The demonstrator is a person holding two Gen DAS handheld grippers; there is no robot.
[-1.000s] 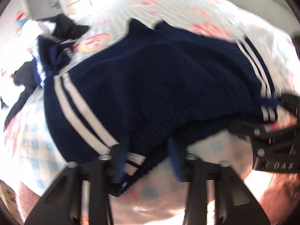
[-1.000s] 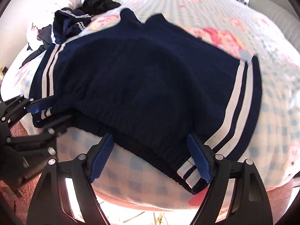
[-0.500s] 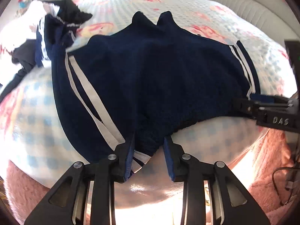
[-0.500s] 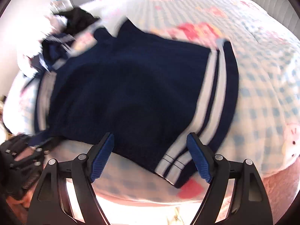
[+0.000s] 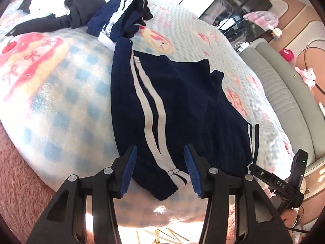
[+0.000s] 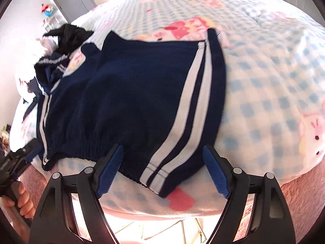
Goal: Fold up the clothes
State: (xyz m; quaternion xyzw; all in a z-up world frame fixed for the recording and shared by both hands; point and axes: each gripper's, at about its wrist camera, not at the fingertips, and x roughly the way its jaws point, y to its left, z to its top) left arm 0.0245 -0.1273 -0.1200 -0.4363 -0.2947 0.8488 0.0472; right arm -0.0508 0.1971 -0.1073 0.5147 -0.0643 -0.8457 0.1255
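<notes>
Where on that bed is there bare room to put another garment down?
The blanket lies bare right of the navy shorts, and left of them up to the clothes pile. That far-left corner is crowded.

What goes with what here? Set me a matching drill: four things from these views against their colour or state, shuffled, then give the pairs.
Things:
1. navy shorts
2. left gripper
3. bedspread
4. clothes pile

Colour or state:
A. heaped and unfolded at the far edge of the bed
B. open, holding nothing
C. blue-and-white check with pink cartoon prints
D. spread flat, white double stripes down each side

Pairs: 1-D, 2-B, 3-C, 4-A
</notes>
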